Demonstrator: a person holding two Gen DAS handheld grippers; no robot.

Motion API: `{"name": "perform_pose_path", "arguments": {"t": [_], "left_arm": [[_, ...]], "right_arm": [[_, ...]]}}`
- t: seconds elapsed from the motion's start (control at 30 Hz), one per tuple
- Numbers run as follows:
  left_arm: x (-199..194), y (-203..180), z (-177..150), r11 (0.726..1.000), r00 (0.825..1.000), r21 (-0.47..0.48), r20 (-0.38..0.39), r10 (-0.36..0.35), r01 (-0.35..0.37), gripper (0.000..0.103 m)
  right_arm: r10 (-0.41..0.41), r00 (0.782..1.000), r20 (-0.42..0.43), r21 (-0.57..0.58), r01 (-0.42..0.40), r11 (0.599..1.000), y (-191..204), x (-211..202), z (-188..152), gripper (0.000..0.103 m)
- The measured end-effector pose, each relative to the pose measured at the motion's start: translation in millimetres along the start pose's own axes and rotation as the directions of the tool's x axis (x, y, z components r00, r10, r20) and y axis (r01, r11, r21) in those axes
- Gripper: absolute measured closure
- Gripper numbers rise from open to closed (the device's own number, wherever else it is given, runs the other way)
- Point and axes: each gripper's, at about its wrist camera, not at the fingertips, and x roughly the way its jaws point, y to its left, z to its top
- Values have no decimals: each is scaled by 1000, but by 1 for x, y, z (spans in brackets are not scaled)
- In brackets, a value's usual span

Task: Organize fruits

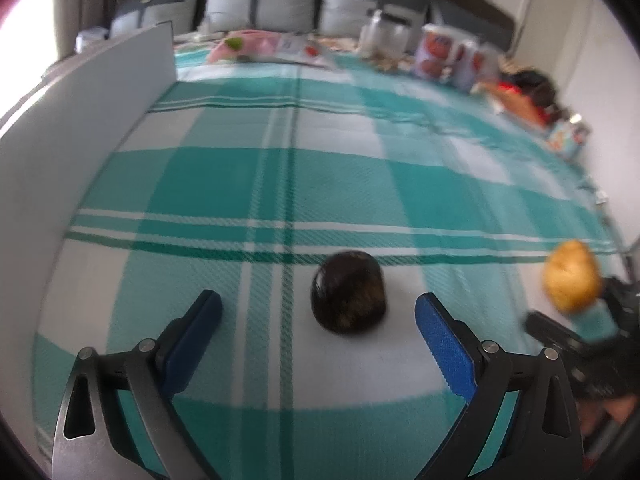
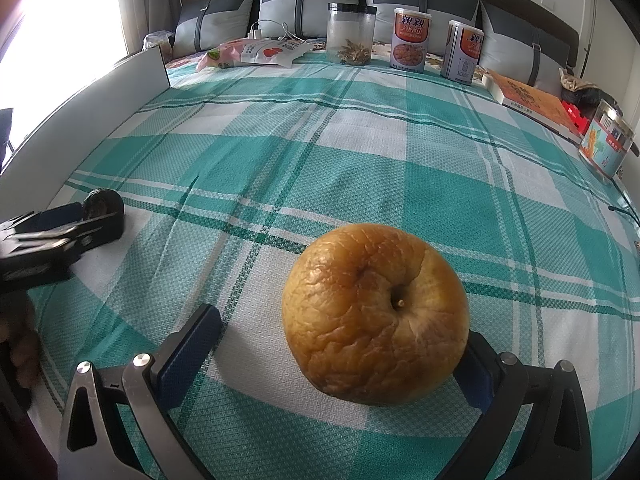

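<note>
A dark, shrivelled fruit (image 1: 349, 292) lies on the teal checked cloth (image 1: 280, 168), between the tips of my left gripper (image 1: 318, 314), which is open around it without touching. It also shows in the right wrist view (image 2: 102, 206) beside the left gripper (image 2: 76, 226). A wrinkled yellow-brown apple (image 2: 374, 314) rests on the cloth (image 2: 360, 160) inside my open right gripper (image 2: 340, 332), against its right finger; a gap separates it from the left finger. The apple (image 1: 572, 276) and right gripper (image 1: 592, 320) appear at the right edge of the left wrist view.
A white board (image 2: 80, 92) stands along the left edge. At the back stand a clear jar (image 2: 351, 34), two printed cans (image 2: 410, 40), a snack bag (image 2: 256, 52) and grey pillows. Books (image 2: 532, 100) and a tin (image 2: 606, 146) lie at the right.
</note>
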Motion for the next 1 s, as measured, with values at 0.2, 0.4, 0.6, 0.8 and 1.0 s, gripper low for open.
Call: {"name": "perform_pose_path", "arguments": {"t": [0.2, 0.4, 0.6, 0.8, 1.0], "left_arm": [[4, -10, 7, 999, 1000, 39, -10, 13, -13, 9], [6, -17, 11, 997, 999, 70, -8, 40, -39, 65], [-34, 0, 5, 999, 1000, 20, 1, -30, 30, 65], [-85, 25, -1, 994, 996, -59, -6, -87, 87, 65], [-161, 61, 8, 984, 991, -121, 66, -120, 128, 65]], "right_arm": [[0, 1000, 0, 0, 0, 1000, 0, 0, 0, 0], [11, 1000, 1, 6, -11, 1000, -1, 0, 0, 0], [43, 999, -7, 17, -43, 999, -5, -12, 2, 1], [53, 998, -40, 111, -49, 993, -22, -8, 13, 36], [213, 977, -33, 173, -204, 964, -12, -22, 24, 36]]}}
